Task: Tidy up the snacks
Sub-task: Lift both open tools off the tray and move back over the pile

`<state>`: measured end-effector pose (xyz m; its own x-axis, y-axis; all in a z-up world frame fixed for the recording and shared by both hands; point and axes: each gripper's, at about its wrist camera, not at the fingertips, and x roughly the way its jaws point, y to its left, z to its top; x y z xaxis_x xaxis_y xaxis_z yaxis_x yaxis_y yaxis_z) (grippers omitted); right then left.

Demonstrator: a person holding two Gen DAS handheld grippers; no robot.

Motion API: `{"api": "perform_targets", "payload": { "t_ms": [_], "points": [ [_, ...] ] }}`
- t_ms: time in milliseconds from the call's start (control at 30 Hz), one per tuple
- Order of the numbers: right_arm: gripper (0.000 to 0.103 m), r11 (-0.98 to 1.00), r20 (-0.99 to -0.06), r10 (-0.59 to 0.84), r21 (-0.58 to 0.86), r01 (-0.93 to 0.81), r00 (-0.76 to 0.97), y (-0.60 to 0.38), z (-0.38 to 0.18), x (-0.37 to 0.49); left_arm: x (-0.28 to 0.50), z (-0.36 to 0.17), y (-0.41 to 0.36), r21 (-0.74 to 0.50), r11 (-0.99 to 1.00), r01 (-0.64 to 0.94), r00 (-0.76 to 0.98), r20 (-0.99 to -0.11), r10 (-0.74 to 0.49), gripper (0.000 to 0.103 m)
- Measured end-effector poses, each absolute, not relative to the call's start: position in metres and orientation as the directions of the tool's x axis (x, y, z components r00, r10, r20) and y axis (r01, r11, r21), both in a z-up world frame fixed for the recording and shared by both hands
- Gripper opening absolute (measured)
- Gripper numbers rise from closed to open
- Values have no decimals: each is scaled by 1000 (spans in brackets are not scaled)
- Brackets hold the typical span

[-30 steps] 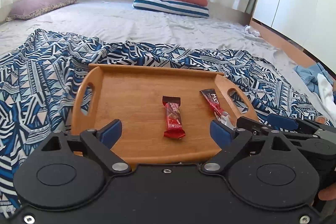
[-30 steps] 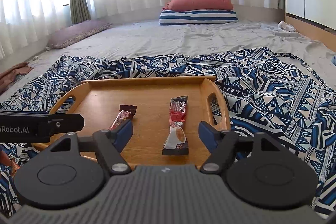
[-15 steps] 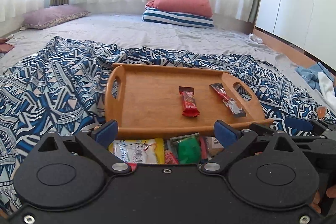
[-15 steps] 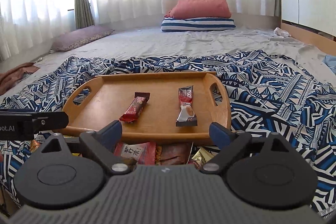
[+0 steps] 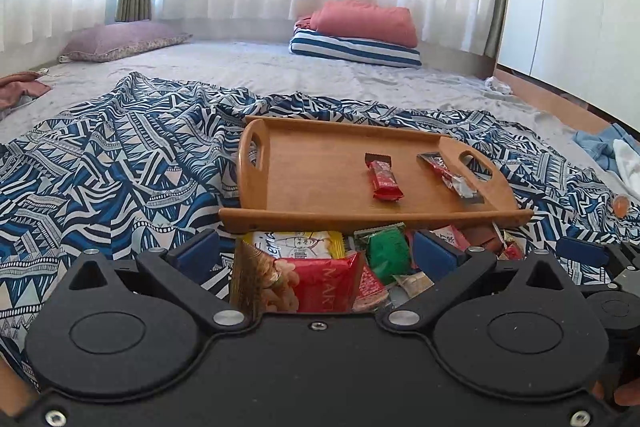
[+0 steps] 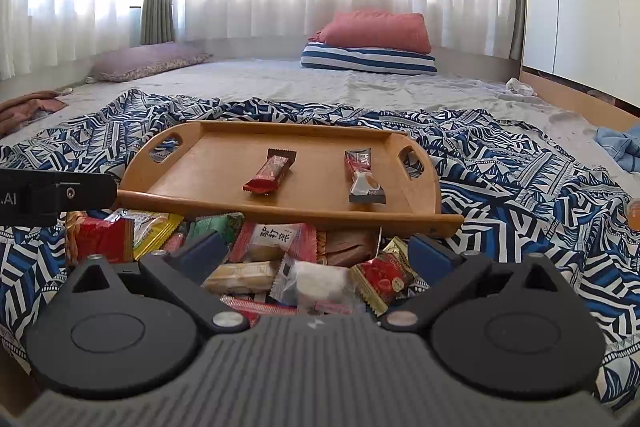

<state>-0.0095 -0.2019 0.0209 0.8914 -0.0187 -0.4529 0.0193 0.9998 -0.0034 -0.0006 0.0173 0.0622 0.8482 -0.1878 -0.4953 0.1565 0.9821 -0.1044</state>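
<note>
Room: a bed (image 6: 320, 83) under bright, white-curtained windows, with a blue-and-white patterned blanket (image 6: 520, 179) spread over its near part.
Left gripper (image 5: 316, 255): jaws wide and just opened further, gripping nothing; they hang over the left part of the snack pile, a red packet (image 5: 324, 283) and a green packet (image 5: 386, 253) showing between the blue pads.
Right gripper (image 6: 316, 255): jaws wide and likewise just opened further, holding nothing; beneath them lie a pink packet (image 6: 276, 237), a clear-wrapped white snack (image 6: 320, 281) and a red-and-gold packet (image 6: 384, 279).
Snack pile (image 6: 224, 247): loose wrapped snacks on the blanket, against the tray's near edge.
Wooden tray (image 6: 224, 163): just beyond the pile, handle cut-outs at both ends.
Red bar (image 6: 270, 171): near the tray's middle, lying at an angle.
Coffee-mix sachet (image 6: 362, 175): toward the tray's right end, apart from the bar.
Pillows: a red pillow (image 6: 376, 31) on a striped one (image 6: 368, 61) at the bed's far edge; a mauve pillow (image 6: 148, 61) at the far left.
</note>
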Motion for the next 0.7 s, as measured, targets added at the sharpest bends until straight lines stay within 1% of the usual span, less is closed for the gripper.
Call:
{"api": "perform_targets", "payload": {
  "t_ms": [200, 700],
  "points": [
    [103, 999, -484, -37, 12, 49, 874, -200, 7, -15, 3, 46, 20, -81, 987, 137, 832, -532, -159, 102],
    [103, 998, -537, -45, 14, 62, 842, -191, -11, -13, 20, 22, 25, -73, 992, 105, 810, -572, -128, 102]
  ]
}}
